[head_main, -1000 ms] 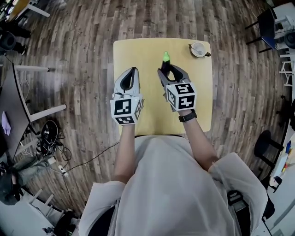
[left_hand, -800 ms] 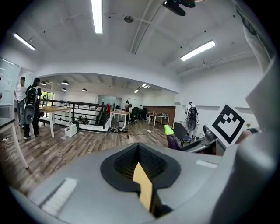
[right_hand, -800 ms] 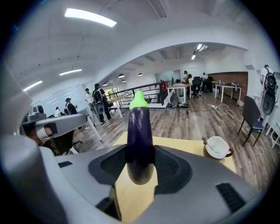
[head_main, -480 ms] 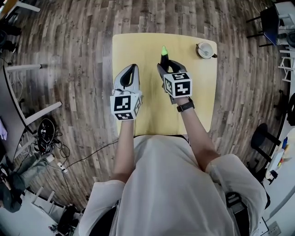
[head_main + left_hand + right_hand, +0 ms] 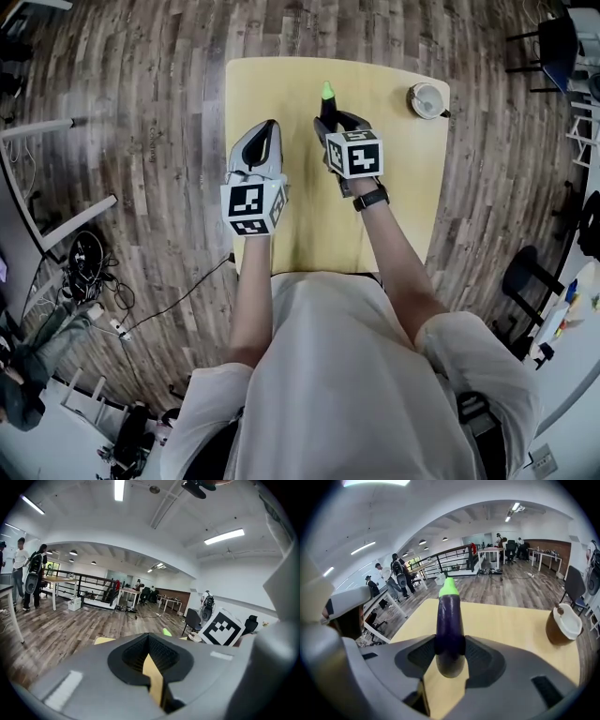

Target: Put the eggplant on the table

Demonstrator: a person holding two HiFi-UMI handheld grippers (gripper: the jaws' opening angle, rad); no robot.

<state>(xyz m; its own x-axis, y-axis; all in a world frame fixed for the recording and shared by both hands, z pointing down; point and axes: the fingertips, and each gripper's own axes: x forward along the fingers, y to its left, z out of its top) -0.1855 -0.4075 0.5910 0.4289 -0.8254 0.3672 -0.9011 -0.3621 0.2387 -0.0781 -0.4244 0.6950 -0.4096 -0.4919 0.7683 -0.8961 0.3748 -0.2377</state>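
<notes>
A dark purple eggplant [image 5: 449, 625] with a bright green cap [image 5: 327, 91] sticks out forward from my right gripper [image 5: 450, 651], whose jaws are shut on its lower half. In the head view my right gripper [image 5: 333, 124] hangs over the middle of the yellow table [image 5: 403, 187], with the eggplant [image 5: 327, 106] pointing toward the far edge. My left gripper [image 5: 263, 150] hovers beside it over the table's left part. Its jaws are shut with nothing in them, as the left gripper view shows [image 5: 152, 660].
A small brown-and-white cup [image 5: 428, 99] stands near the table's far right corner, also seen as a cup [image 5: 563, 623] in the right gripper view. Wooden floor surrounds the table. Desks, chairs and cables lie at the left and right sides of the room.
Both grippers have sunk toward the table and moved forward over it. The eggplant has stayed in the right gripper's hold throughout.
</notes>
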